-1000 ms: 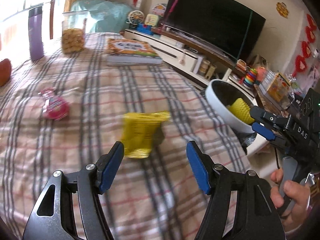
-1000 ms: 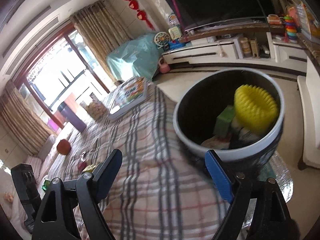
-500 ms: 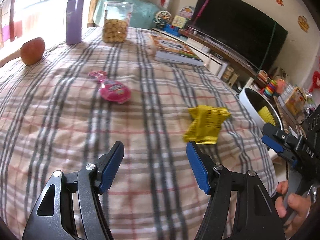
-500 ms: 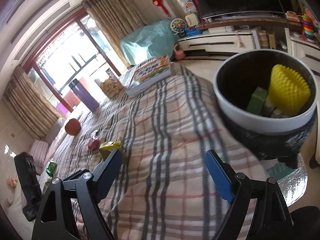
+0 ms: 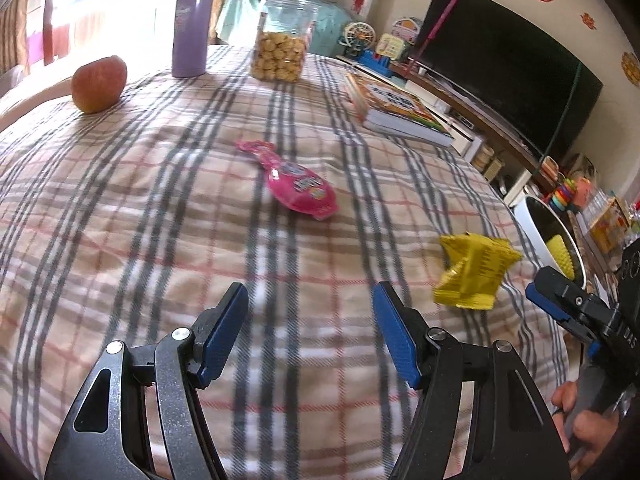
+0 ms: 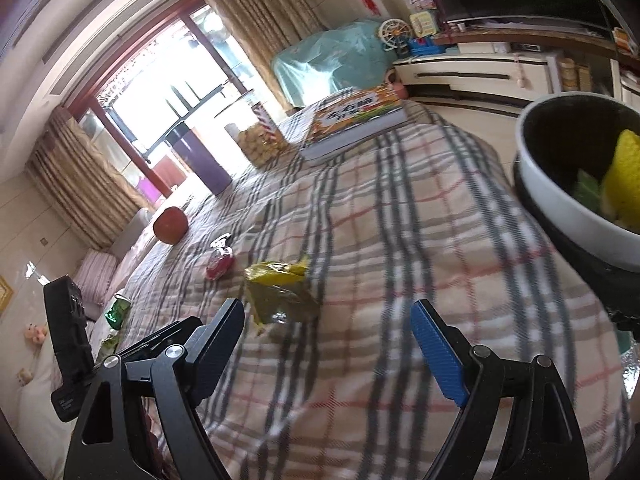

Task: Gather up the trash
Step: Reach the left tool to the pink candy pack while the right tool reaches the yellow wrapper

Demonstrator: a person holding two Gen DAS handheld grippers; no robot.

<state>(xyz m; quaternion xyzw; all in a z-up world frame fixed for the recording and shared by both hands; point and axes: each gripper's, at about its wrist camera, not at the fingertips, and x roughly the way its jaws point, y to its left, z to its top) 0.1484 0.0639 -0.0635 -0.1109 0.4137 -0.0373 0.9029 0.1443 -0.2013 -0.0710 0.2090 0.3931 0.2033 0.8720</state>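
Note:
A crumpled yellow wrapper (image 5: 470, 273) lies on the plaid tablecloth (image 5: 120, 208), right of my open, empty left gripper (image 5: 310, 332). A pink wrapper (image 5: 298, 186) lies farther ahead at the centre. The white trash bin (image 5: 532, 220) with yellow foam inside stands off the table's right edge. In the right wrist view my right gripper (image 6: 328, 336) is open and empty, with the yellow wrapper (image 6: 280, 292) just ahead of its left finger, the pink wrapper (image 6: 219, 266) beyond, and the bin (image 6: 560, 208) at right.
An apple (image 5: 98, 84), a purple flask (image 5: 190, 24), a cookie jar (image 5: 280, 40) and a book (image 5: 394, 108) stand at the table's far side. A green can (image 6: 116, 312) sits near the left edge. A TV (image 5: 500, 68) lines the right wall.
My left gripper has swung left, so the yellow wrapper slid from between its fingers to its right. My right gripper has turned from the bin toward the yellow wrapper.

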